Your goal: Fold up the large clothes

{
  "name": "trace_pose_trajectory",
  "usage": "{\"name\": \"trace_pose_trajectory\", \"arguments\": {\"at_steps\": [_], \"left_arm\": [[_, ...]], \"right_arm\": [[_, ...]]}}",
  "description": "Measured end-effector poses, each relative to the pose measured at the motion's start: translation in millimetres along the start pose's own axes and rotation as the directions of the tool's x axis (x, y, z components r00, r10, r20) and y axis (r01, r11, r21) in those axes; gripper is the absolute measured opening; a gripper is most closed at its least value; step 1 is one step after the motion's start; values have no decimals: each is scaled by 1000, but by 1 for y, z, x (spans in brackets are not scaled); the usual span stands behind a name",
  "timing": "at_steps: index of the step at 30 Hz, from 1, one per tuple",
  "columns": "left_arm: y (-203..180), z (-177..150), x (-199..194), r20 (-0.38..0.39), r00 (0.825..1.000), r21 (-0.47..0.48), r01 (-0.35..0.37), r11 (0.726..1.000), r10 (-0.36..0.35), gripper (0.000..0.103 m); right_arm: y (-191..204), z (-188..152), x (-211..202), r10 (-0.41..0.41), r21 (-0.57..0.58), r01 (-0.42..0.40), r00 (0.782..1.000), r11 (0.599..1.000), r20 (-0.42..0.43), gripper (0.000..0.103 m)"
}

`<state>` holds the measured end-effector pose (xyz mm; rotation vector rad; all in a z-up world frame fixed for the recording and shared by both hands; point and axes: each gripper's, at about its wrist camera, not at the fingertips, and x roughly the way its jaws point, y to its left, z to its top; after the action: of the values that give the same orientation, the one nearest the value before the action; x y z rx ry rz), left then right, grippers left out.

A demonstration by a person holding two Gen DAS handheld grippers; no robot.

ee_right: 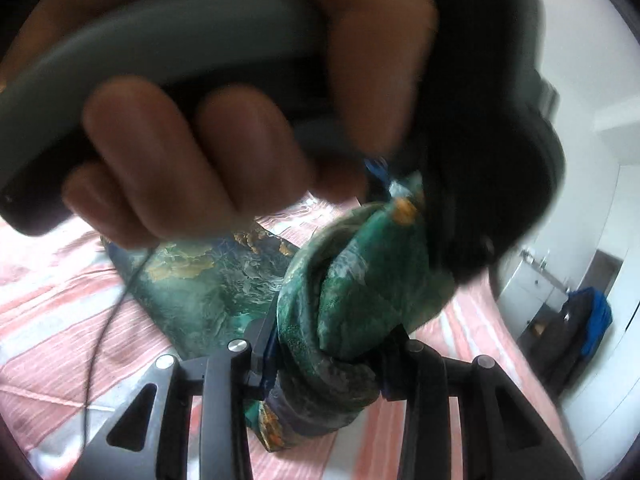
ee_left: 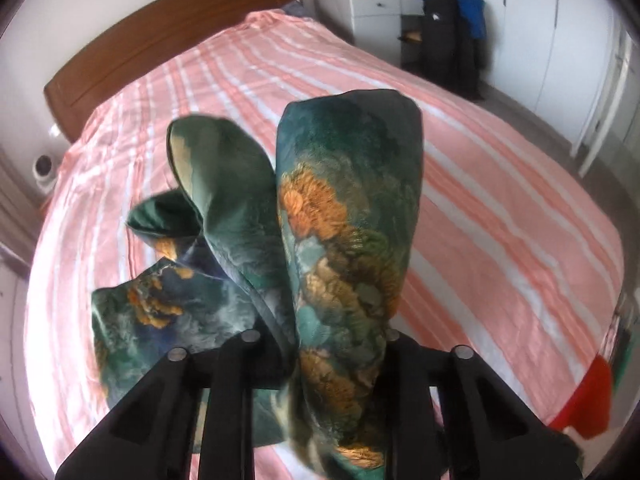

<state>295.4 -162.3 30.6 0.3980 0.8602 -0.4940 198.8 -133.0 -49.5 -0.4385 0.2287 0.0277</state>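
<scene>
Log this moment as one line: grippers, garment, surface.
left gripper: shut on green floral garment | right gripper: shut on same garment | garment: bunched, partly lifted off striped bed

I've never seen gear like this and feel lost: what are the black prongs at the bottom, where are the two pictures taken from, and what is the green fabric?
A person holds a handheld two-finger gripper in each hand, each with a camera looking along its fingers. The black prongs are those fingers. In the left camera's view the left gripper pinches a green flower-printed garment above a pink striped bed. In the right camera's view the right gripper clamps a bunched part of it, and the person's hand holding the other tool fills the top.
</scene>
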Motion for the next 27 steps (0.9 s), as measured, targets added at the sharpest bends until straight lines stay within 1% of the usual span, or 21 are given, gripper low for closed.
{"name": "trace_pose_trajectory", "arguments": {"at_steps": [1, 2, 3, 4, 5, 6, 8, 10, 11, 13, 14, 16, 18, 19, 20, 21, 22, 23, 24, 26, 27], "left_arm": [[6, 0, -1, 6, 1000, 1, -1, 1000, 1, 21], [18, 1, -4, 15, 1000, 6, -7, 1000, 6, 21], [33, -1, -9, 34, 999, 7, -18, 1000, 18, 21], [54, 0, -13, 50, 999, -8, -18, 1000, 19, 21], [70, -1, -15, 57, 998, -28, -16, 999, 17, 22], [98, -4, -16, 63, 998, -62, -11, 998, 15, 22], [142, -12, -14, 71, 997, -118, -12, 993, 20, 22], [193, -32, -5, 65, 997, -193, -27, 981, 40, 22], [211, -42, 1, 56, 997, -229, -36, 973, 50, 22], [251, -73, 21, 16, 997, -322, -69, 944, 79, 22], [272, -96, 36, -19, 996, -381, -92, 920, 92, 23], [292, -132, 63, -81, 992, -455, -126, 881, 100, 24], [304, -168, 90, -124, 988, -509, -142, 849, 92, 29], [305, -178, 97, -128, 987, -519, -149, 841, 96, 31], [304, -184, 101, -121, 987, -525, -154, 837, 106, 37], [306, -186, 101, -105, 988, -534, -152, 832, 113, 45], [306, -186, 98, -92, 990, -550, -142, 823, 109, 51], [309, -186, 94, -77, 991, -569, -130, 812, 105, 62], [318, -187, 87, -60, 992, -588, -122, 799, 107, 79], [324, -192, 76, -58, 988, -615, -147, 774, 141, 96], [330, -197, 69, -38, 990, -635, -128, 762, 134, 96]], "right_arm": [[-4, 0, 1, 1, 18, -1, 1000, 1000, 0, 55], [-10, 0, -1, 18, 48, -18, 1000, 999, 7, 63], [-18, 0, -9, 73, 96, -74, 997, 993, 16, 85], [-27, -2, -17, 127, 146, -128, 992, 981, 16, 95], [-39, -7, -28, 168, 212, -169, 985, 963, 22, 96], [-45, -12, -34, 178, 240, -178, 984, 954, 22, 96], [-55, -32, -46, 189, 277, -182, 982, 943, 2, 96], [-59, -54, -53, 198, 309, -180, 980, 934, -29, 96], [-59, -69, -53, 208, 333, -179, 977, 926, -53, 96], [-56, -91, -53, 231, 378, -177, 967, 909, -104, 96], [-54, -102, -49, 245, 400, -174, 961, 900, -131, 96], [-45, -117, -45, 273, 426, -175, 945, 887, -180, 96], [-43, -122, -41, 287, 425, -182, 937, 887, -198, 96], [-42, -123, -39, 291, 418, -186, 935, 889, -204, 96], [-42, -123, -36, 294, 414, -188, 932, 891, -210, 96], [-39, -125, -32, 298, 414, -189, 930, 890, -214, 96], [-37, -126, -28, 302, 416, -191, 928, 889, -219, 96], [-37, -127, -27, 306, 417, -191, 924, 889, -230, 96], [-37, -127, -24, 307, 413, -189, 921, 891, -241, 96], [-34, -130, -24, 304, 393, -187, 917, 900, -260, 96], [-33, -130, -26, 301, 384, -187, 917, 904, -263, 96]]}}
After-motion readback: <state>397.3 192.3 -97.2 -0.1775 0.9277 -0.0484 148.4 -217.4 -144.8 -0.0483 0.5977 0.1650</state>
